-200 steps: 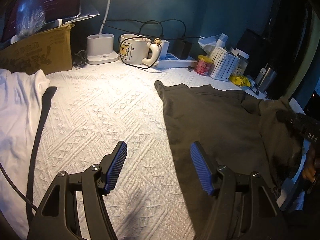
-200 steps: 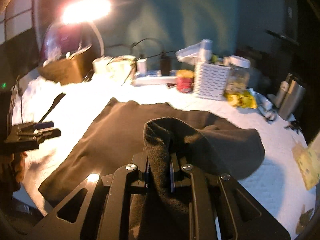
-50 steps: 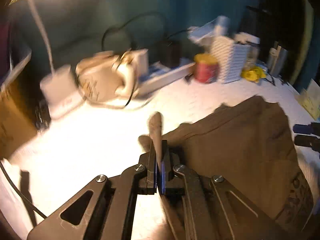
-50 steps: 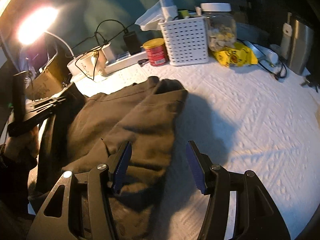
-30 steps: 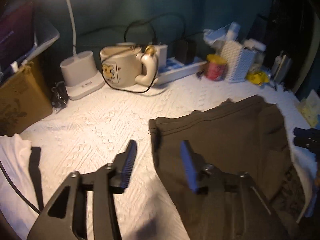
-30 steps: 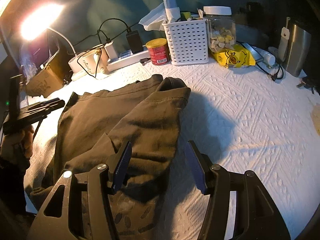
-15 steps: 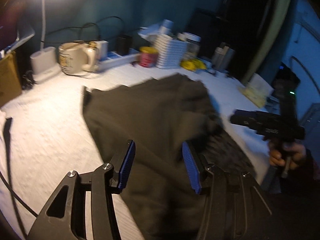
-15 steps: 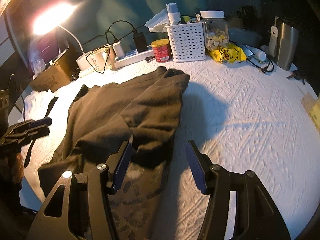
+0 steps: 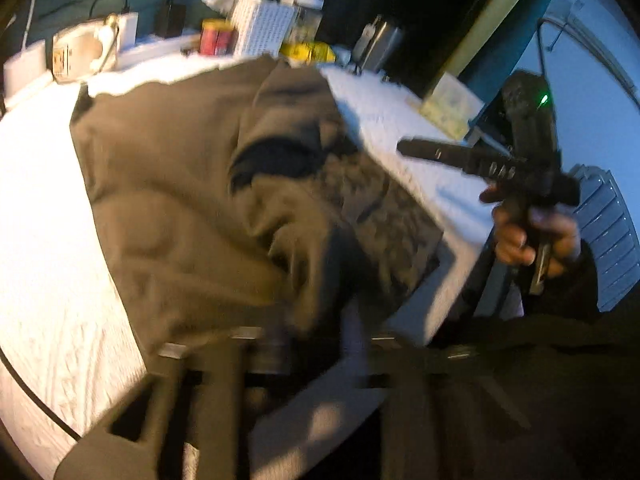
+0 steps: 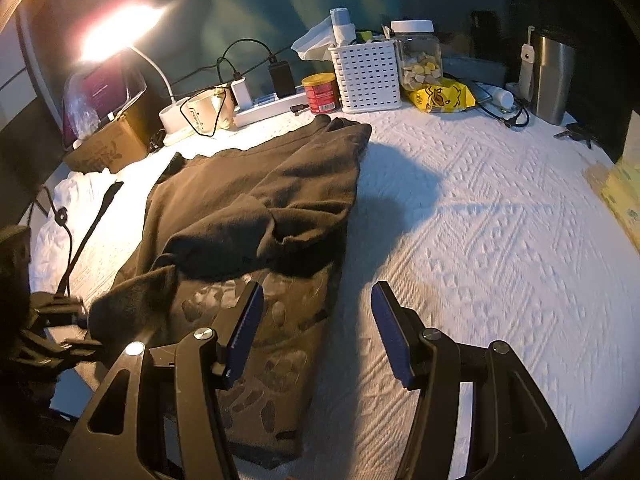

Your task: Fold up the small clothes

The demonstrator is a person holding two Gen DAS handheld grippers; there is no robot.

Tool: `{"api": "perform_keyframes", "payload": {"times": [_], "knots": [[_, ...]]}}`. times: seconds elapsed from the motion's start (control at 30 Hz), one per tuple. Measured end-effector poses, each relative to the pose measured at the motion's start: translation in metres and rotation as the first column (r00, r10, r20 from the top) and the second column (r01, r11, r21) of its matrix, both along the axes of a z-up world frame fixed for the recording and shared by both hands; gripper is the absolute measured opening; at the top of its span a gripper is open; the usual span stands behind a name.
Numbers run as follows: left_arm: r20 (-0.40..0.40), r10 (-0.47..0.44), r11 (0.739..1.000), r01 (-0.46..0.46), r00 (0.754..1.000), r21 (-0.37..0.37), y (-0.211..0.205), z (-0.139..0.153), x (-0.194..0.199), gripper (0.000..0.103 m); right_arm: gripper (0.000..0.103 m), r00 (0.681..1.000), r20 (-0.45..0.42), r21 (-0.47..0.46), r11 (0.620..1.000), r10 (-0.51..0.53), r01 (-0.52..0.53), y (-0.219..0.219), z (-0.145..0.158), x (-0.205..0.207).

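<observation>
Brown fleece is the big thing here: a dark olive-brown garment with a camo-patterned lining [image 10: 256, 208] lies half folded on the white textured bedspread [image 10: 500, 240], filling the left half of the right wrist frame; its long axis runs from the lower left of that frame, at the near edge of the bed, up toward the centre top, where its far end stops just short of the red tin [image 10: 320, 92] and the white perforated plastic basket [image 10: 366, 76]; one folded flap lies rumpled across the middle, and the patterned lining shows below it.

Next down in size, the grippers; the left gripper [image 10: 80, 330] sits at the lower left of the right wrist frame, right on the garment's near corner; its jaws have just been closing, and the near hem bunches up at them in both views, so I'd say it's clamped on that corner, though the left wrist view is too blurred to show the pads themselves; the right gripper [image 10: 316, 332] hangs over the lower middle of its own frame with its blue pads apart and nothing between them; the left pad is over the lining's edge, the right pad over bare bedspread.

So the cloth lies ahead and left of the right gripper; the left one is nearer, already on it; my guess is the next fold carries that near corner up along the long axis.
</observation>
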State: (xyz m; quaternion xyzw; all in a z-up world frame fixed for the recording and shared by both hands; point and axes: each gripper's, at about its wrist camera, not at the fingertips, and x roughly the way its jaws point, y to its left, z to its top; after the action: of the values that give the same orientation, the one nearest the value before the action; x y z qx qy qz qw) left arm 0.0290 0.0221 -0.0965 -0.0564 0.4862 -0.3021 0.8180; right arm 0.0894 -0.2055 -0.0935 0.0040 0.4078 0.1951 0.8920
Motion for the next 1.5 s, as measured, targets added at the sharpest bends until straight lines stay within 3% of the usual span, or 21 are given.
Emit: {"api": "perform_keyframes", "payload": {"times": [0.13,0.27,0.4,0.53,0.63,0.7,0.77,1.0,1.2,1.5], "knots": [[0.021,0.031,1.000,-0.031,0.999,-0.001,0.011,0.014,-0.020,0.004,0.060,1.000,0.001,-0.003,1.000,-0.003,0.003,-0.001,-0.001,-0.004],[0.041,0.080,0.995,-0.082,0.996,0.061,0.027,0.026,-0.032,0.004,0.060,1.000,-0.003,-0.003,1.000,-0.008,0.008,-0.002,-0.002,-0.007],[-0.051,0.078,0.989,-0.071,0.996,0.127,0.026,-0.003,-0.029,0.004,0.060,1.000,-0.023,-0.009,1.000,0.007,-0.007,0.003,-0.009,-0.005],[-0.080,0.092,0.990,-0.083,0.993,0.111,0.026,-0.008,-0.027,0.008,0.060,0.999,-0.038,-0.028,0.999,0.030,-0.031,0.011,-0.015,-0.005],[-0.049,0.094,0.989,-0.087,0.994,0.119,0.029,0.003,-0.026,0.029,0.060,0.998,-0.043,-0.031,0.999,0.034,-0.035,0.011,-0.016,-0.003],[0.000,0.103,0.986,-0.102,0.995,0.134,0.032,0.013,-0.025,0.053,0.060,0.999,-0.045,-0.026,0.999,0.028,-0.030,0.009,-0.017,0.000],[0.058,0.123,0.980,-0.130,0.991,0.153,0.035,0.024,-0.020,0.063,0.060,0.999,-0.047,-0.021,0.999,0.023,-0.024,0.008,-0.017,0.003],[0.169,0.124,0.964,-0.159,0.978,0.213,0.025,0.038,0.012,0.063,0.060,0.998,-0.056,-0.008,1.000,0.027,-0.027,0.005,-0.017,0.013],[0.232,0.016,0.939,-0.095,0.973,0.330,-0.012,0.034,0.042,0.063,0.060,0.999,-0.050,0.005,1.000,0.017,-0.016,-0.004,-0.014,0.022],[0.217,-0.090,0.908,-0.010,0.972,0.420,-0.058,0.020,0.075,0.063,0.060,0.998,-0.060,0.033,0.999,-0.006,0.008,-0.023,-0.018,0.045]]}}
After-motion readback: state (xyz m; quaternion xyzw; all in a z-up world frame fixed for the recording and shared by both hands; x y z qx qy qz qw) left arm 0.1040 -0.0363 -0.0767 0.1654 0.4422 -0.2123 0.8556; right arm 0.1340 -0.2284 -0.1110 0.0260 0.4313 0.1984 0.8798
